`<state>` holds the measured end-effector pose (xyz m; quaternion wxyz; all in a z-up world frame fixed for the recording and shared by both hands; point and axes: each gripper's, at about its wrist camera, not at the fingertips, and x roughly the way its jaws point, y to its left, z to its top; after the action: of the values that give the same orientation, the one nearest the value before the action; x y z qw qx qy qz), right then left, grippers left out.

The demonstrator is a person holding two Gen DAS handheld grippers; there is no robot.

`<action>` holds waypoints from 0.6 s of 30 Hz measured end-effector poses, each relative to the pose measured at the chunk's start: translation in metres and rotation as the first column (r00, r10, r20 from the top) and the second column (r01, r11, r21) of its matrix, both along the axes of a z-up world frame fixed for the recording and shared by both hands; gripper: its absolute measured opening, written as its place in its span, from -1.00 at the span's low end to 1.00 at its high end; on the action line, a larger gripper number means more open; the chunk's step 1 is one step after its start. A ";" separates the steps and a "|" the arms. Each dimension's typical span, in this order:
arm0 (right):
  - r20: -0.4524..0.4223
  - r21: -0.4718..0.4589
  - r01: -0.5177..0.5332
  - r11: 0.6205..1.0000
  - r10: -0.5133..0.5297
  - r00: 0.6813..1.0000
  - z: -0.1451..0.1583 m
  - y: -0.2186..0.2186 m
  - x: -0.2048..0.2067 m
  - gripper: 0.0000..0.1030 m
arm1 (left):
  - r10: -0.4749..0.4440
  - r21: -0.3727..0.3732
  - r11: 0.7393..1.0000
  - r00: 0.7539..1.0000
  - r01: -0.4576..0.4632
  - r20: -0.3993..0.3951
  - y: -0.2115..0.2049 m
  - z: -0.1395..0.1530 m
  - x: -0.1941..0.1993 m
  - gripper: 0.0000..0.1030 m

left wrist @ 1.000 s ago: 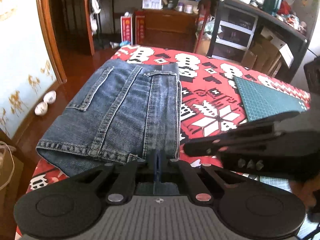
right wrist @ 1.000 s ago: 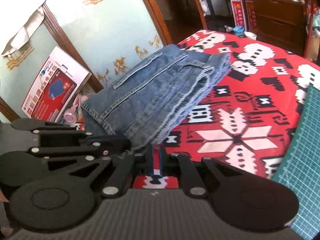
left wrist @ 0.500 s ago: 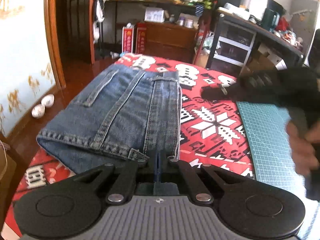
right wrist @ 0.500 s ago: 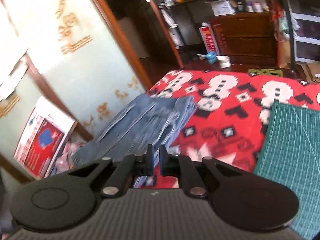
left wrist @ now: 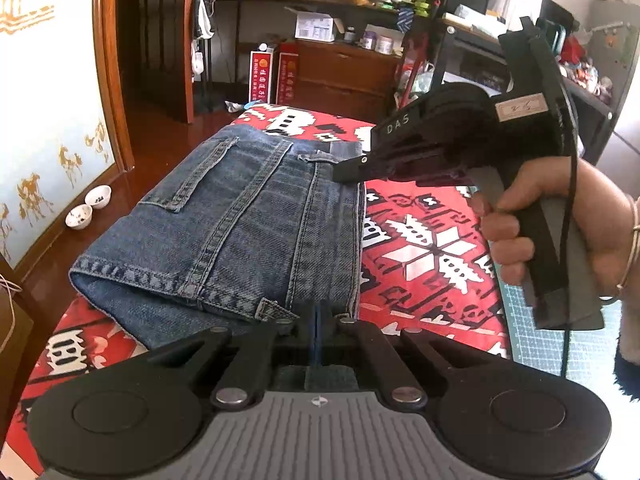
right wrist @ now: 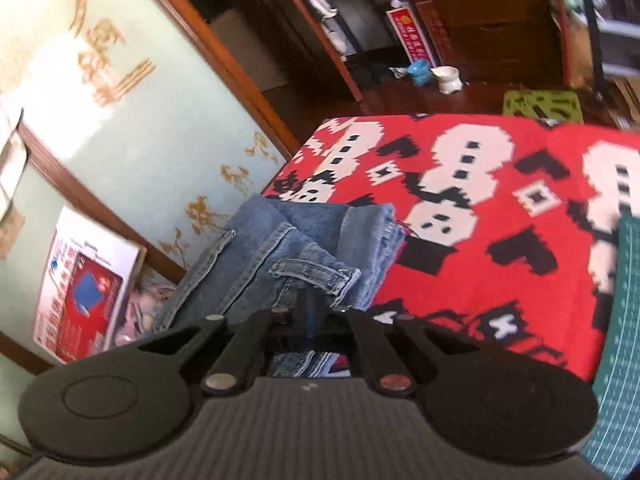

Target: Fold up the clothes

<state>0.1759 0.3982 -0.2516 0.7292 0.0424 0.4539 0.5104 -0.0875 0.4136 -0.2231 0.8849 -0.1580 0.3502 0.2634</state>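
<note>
Left gripper [left wrist: 318, 314]: jaws closed to a narrow slit, at near edge of folded jeans [left wrist: 240, 224]; denim shows in the slot behind the fingers, but whether cloth is pinched betw. the tips cannot be told. Right gripper [right wrist: 310, 314]: jaws likewise drawn together, tips over far-end denim; clamp on cloth not confirmable, frame is motion-blurred. In left-wrist view, right gripper body [left wrist: 452, 136] hangs above the jeans' right far corner, held by a hand [left wrist: 560, 216] wrapped round its grip; thin bracelet [left wrist: 632, 240] at wrist.

Items, largest first:
1. Red/white/black patterned cloth [left wrist: 424, 248] – covers the work surface; jeans lie on its left part.
2. Jeans – folded to a flat rectangle, waistband hem toward the left gripper, belt loop [right wrist: 316, 274] on top at far end, layered edges along right side.
3. Green cutting mat [right wrist: 618, 320] – on the cloth, right of jeans, well apart.
4. Red/white box [right wrist: 80, 292] – leans against wall, floor level.
5. Two small white bowls [left wrist: 88, 206] – on floor by wall, left of surface.
</note>
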 end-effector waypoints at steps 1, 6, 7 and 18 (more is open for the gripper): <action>0.004 -0.003 0.009 1.000 -0.009 1.000 0.002 -0.003 -0.001 -1.00 | -0.001 0.000 1.000 1.000 0.001 -0.008 0.000 0.001 0.001 -1.00; 0.074 -0.044 0.036 0.998 -0.032 0.997 0.022 -0.027 -0.008 -0.88 | 0.018 -0.034 0.999 0.999 -0.019 -0.037 0.001 0.008 -0.004 -0.91; 0.083 -0.046 0.033 0.998 -0.029 0.996 0.028 -0.034 -0.011 -0.87 | 0.020 -0.038 0.999 0.999 -0.021 -0.040 -0.001 0.010 -0.006 -0.80; 0.178 -0.103 -0.005 0.995 0.023 0.984 0.084 -0.120 -0.089 0.07 | 0.021 -0.039 0.999 0.999 -0.023 -0.043 -0.034 0.045 -0.048 0.16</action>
<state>0.0869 0.2782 -0.1672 0.7645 -0.0443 0.4125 0.4933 -0.1353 0.3794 -0.1776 0.8711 -0.1736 0.3722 0.2694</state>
